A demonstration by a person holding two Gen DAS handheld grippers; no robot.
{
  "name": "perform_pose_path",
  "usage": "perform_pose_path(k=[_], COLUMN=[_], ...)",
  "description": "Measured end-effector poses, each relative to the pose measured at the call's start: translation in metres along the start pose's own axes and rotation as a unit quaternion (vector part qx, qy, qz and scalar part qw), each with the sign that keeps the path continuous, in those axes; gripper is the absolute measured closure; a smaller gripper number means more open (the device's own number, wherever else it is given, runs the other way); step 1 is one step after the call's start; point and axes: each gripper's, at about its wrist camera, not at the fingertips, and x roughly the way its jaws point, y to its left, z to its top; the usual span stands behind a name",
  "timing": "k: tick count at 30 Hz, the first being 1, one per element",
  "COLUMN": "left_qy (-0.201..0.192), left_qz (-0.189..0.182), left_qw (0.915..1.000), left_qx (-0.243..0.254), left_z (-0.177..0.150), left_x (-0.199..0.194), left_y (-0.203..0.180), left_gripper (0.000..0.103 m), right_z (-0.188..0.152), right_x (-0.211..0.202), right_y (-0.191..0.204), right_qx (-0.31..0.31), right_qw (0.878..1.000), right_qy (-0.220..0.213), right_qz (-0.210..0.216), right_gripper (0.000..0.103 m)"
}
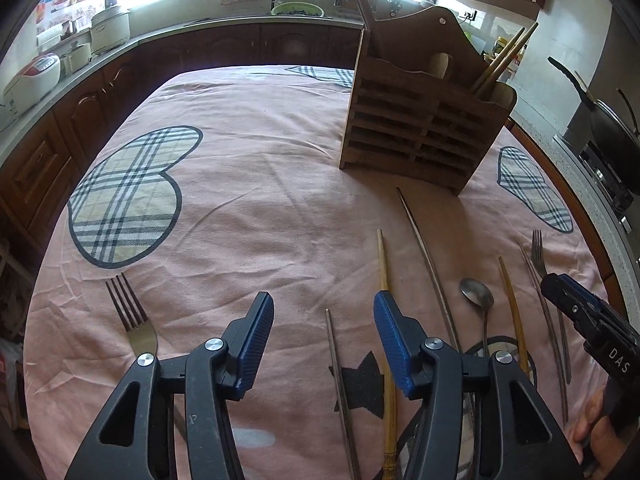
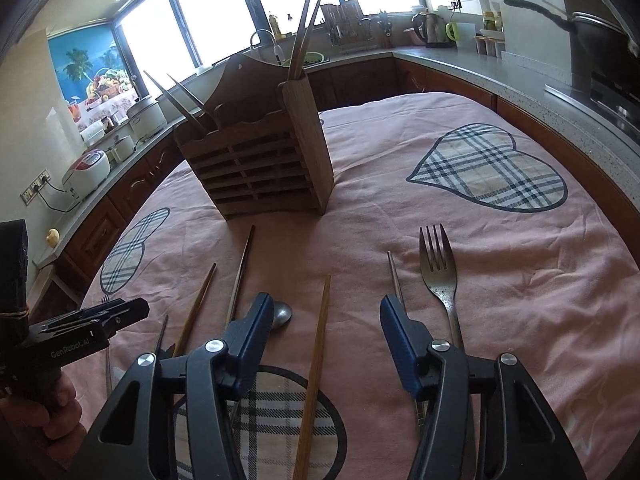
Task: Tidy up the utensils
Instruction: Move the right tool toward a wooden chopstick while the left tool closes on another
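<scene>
Forks (image 2: pixel 438 268), spoon (image 1: pixel 476 294), chopsticks (image 2: pixel 316 364) flat on cloth, wooden caddy (image 1: pixel 424 120) upright w/ chopsticks

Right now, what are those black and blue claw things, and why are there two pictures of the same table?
Each picture comes from a small camera riding on a hand-held grabber, so you look out along its two blue fingers. A person holds one grabber in each hand.

The left gripper has a metal chopstick lying between its fingers. The right gripper has a wooden chopstick between its fingers. Neither is squeezing anything yet.

On the pink cloth lie chopsticks, a spoon and two forks. Behind them stands a wooden holder with some chopsticks already inside.
</scene>
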Motion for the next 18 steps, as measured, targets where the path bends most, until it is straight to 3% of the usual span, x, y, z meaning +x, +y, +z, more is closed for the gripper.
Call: perform_pose_path(k=[18], left_qy=[0.048], left_qz=[-0.042], left_qw=[0.9978], left_qx=[0.018], left_z=[0.034], left_x=[0.073], left_y=[-0.024], left_gripper=[0.072], right_z=[0.011], right_x=[0.049], right_y=[-0.002], right_qx=[-0.005], right_qw=[0.999], right_qy=[0.046], right_qz=[-0.004], right_gripper=[0.067])
